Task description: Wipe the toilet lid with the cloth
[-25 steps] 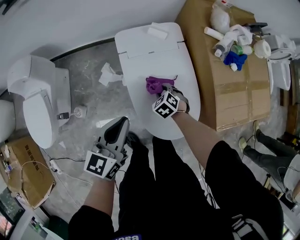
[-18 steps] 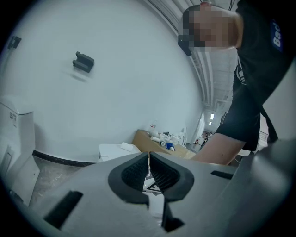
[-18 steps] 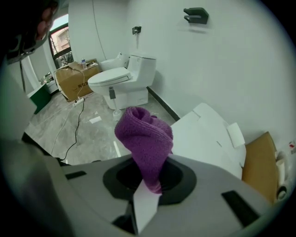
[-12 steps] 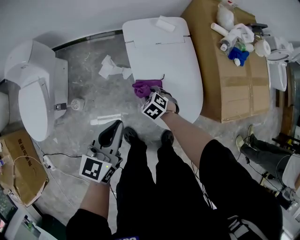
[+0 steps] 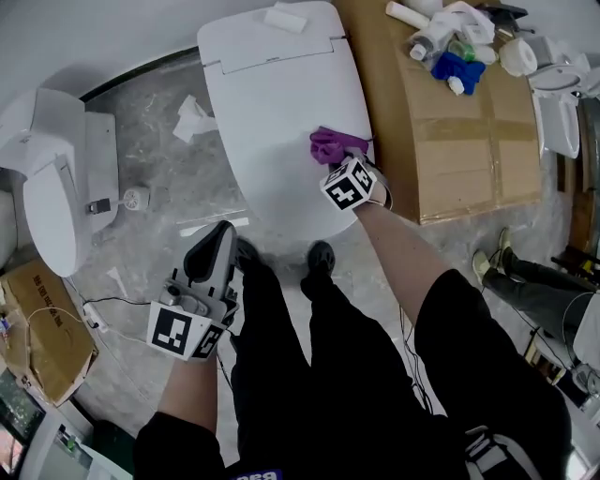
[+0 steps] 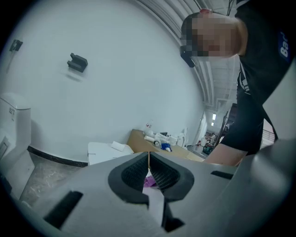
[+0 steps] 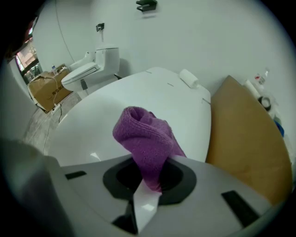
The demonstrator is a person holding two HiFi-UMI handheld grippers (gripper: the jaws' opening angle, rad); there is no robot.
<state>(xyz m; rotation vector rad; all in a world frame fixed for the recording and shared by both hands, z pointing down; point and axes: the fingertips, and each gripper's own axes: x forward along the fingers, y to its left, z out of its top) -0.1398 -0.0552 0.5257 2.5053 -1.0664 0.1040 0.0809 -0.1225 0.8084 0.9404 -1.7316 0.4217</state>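
Nearest to the person, the left hand-held gripper [image 5: 219, 234] hangs low beside the black trouser legs [image 5: 281, 356], above the grey floor [image 5: 159, 187]. Its jaws are pressed together with nothing between them. A little further out, the right hand-held gripper [image 5: 337, 161] points steeply down, its jaws clamped on the purple cloth [image 5: 332, 142]. The bunched cloth sticks out past the pads. The cloth sits at the right rim of the closed white toilet lid [image 5: 277, 112], just beside the cardboard box [image 5: 450, 141]. Whether it presses on the lid I cannot tell. At the lid's far end lies a small white block [image 5: 286, 17]. Bottles and white odds and ends [image 5: 450, 42] are heaped on the far part of the box. Crumpled paper [image 5: 192, 117] lies on the floor left of the lid, with a second toilet [image 5: 56, 187] well apart beyond it.
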